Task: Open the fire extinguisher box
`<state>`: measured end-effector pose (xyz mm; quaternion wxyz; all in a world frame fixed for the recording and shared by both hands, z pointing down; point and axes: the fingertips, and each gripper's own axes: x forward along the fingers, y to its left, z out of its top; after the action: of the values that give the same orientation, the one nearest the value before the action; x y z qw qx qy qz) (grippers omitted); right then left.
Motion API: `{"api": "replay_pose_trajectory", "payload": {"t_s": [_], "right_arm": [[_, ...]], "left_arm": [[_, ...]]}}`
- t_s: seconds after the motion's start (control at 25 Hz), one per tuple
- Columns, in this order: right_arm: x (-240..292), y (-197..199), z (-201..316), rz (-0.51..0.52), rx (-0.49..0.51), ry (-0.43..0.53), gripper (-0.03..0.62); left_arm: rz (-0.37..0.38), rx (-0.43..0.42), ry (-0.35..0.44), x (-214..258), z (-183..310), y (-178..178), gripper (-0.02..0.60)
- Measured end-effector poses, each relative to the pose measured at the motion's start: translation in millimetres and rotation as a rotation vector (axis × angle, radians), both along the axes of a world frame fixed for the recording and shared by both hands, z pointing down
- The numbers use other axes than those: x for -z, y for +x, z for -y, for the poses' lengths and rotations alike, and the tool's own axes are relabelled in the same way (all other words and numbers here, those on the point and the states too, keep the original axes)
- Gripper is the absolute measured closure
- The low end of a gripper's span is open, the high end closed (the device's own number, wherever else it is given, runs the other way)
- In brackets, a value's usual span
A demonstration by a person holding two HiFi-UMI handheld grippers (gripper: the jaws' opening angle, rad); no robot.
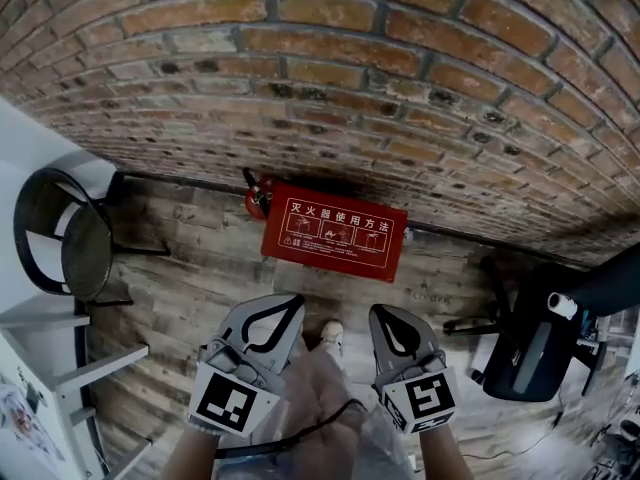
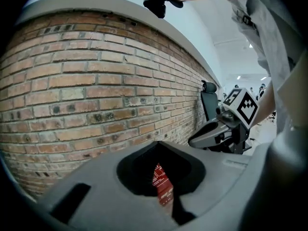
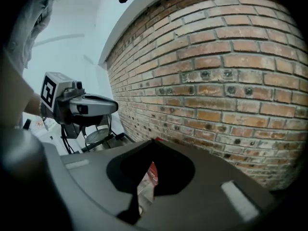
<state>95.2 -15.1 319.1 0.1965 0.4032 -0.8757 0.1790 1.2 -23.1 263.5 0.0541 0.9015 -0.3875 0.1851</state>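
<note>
Both of your tongs are closed and hold nothing. The left tongs [image 1: 296,302] and the right tongs [image 1: 378,314] each have their tips pressed together. They hang side by side, not touching each other, above the floor [image 1: 200,298], which is made of worn wooden planks.

The fire extinguisher box [image 1: 335,231] is red with white print on its lid. It lies on the floor at the foot of the brick wall [image 1: 320,78], ahead of both tongs and well apart from them. The lid is shut. Just beside the left end of the box, against the wall, is a red object that seems to be a fire extinguisher [image 1: 256,200]; from above only its top can be seen.

At the left side of the room a black round stool [image 1: 70,238] stands next to a white frame [image 1: 95,366], which is cut off by the edge. At the right is a dark office chair [image 1: 535,348]. Your shoe [image 1: 332,334] shows between the two tongs.

In each gripper view the grey body of the tongs fills the lower half, so the box appears only as a thin red strip through the narrow slit. How the box fastens cannot be made out from here.
</note>
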Motion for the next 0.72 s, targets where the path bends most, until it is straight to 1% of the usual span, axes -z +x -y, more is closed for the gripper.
{"api": "replay_pose_trajectory", "payload": {"t_s": [0.24, 0.56, 0.72], "right_arm": [[-48.7, -14.6, 2.8, 0.044, 0.034, -0.04, 0.585], [-121.9, -27.6, -1.3, 0.028, 0.054, -0.128, 0.586], [-155.4, -32.4, -2.8, 0.028, 0.055, -0.159, 0.586]], "left_arm": [[-0.007, 0.009, -0.049, -49.9, 2.3, -7.5, 0.583], [-0.021, 0.024, -0.116, -121.5, 4.5, -18.2, 0.581], [-0.009, 0.019, -0.141, -157.4, 4.0, -22.4, 0.581]]}}
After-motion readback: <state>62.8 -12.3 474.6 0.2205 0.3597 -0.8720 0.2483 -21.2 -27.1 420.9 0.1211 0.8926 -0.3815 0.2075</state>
